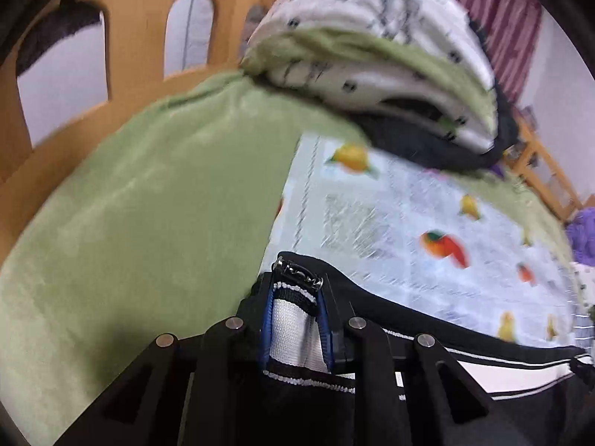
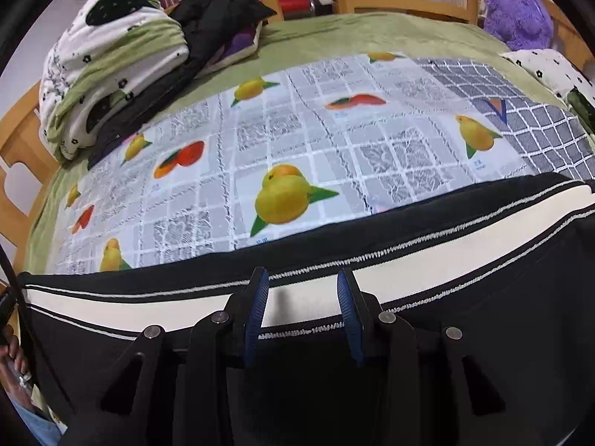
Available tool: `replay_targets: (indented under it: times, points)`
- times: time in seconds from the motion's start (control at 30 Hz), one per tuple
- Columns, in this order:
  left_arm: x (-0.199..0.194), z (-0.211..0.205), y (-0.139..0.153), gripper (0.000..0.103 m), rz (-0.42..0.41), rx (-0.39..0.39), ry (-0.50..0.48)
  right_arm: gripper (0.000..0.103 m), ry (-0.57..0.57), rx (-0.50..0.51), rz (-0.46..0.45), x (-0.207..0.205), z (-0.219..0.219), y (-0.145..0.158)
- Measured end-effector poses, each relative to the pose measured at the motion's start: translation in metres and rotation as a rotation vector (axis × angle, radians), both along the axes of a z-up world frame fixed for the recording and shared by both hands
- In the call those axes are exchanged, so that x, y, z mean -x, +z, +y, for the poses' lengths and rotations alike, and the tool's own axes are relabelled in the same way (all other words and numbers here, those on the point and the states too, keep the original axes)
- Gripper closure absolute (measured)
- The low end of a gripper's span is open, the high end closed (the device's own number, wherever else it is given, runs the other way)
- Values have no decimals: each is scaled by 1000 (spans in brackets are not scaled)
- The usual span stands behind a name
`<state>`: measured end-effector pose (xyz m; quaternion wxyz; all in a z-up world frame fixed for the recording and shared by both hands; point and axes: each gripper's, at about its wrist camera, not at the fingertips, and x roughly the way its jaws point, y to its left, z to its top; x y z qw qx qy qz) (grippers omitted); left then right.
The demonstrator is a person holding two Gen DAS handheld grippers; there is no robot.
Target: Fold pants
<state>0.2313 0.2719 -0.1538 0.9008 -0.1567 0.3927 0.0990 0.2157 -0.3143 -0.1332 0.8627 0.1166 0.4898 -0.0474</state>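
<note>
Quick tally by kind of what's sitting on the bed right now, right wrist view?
Pants: 1
Folded quilt: 1
Black jacket: 1
Purple plush toy: 1
Fruit-print sheet: 1
Total: 5

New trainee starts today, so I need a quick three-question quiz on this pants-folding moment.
1. True or false: the left hand-held gripper is shut on the pants.
2. The right hand-held gripper is: A) shut on the pants B) open over the pants' white stripe C) holding the purple plush toy.
3. Fill in: the sheet beyond the pants is printed with ____.

Key: 1 true; 2 B; 3 fruit.
</note>
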Motion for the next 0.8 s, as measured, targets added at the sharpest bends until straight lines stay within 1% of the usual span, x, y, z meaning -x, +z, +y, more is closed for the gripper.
replay_targets:
  times: [0.07,0.1,0.17,0.2,0.27,0.3,0.33,0.4,0.47,0.53,0.6,0.67,0.7,0.73,0.77,0.8]
  points:
    - [-9,0,-13,79,55,-3,20,64,3,3,20,-1,0,-6]
    - [-9,-1,-13,76,58,-3,32,64,8,1,30,-2,0,-9]
    - [-5,-4,-3,72,63,-5,50,64,33,-12,62,-4,2,-16]
    - [-3,-7,5,69,66,-23,67,64,61,-14,101,-6,6,-20]
    - [5,-12,17,61,47,-50,79,64,92,16,119,-6,11,-19]
    - [11,-18,25,52,32,-56,78,64,106,29,118,-5,14,-16]
    - [14,-22,30,47,22,-52,72,64,123,33,103,-2,16,-10]
    - [24,-35,40,47,2,-35,34,64,147,32,48,9,16,9]
    - [37,-55,48,47,-18,-20,-2,62,160,76,-23,28,11,29]
    - [45,-74,54,47,-36,-5,-36,56,151,134,-82,47,0,44]
    - [53,-95,59,47,-51,-1,-83,55,99,217,-146,67,-23,60]
    - [65,-119,63,47,-72,-25,-122,54,-32,307,-228,93,-59,77]
    - [73,-130,65,47,-85,-43,-142,51,-125,345,-275,112,-88,88]
    - [81,-140,66,47,-97,-57,-163,49,-182,354,-294,122,-107,92]
    - [86,-146,66,47,-102,-64,-176,44,-268,354,-308,138,-137,96]
    - [95,-157,63,47,-101,-74,-192,41,-326,339,-304,148,-160,96]
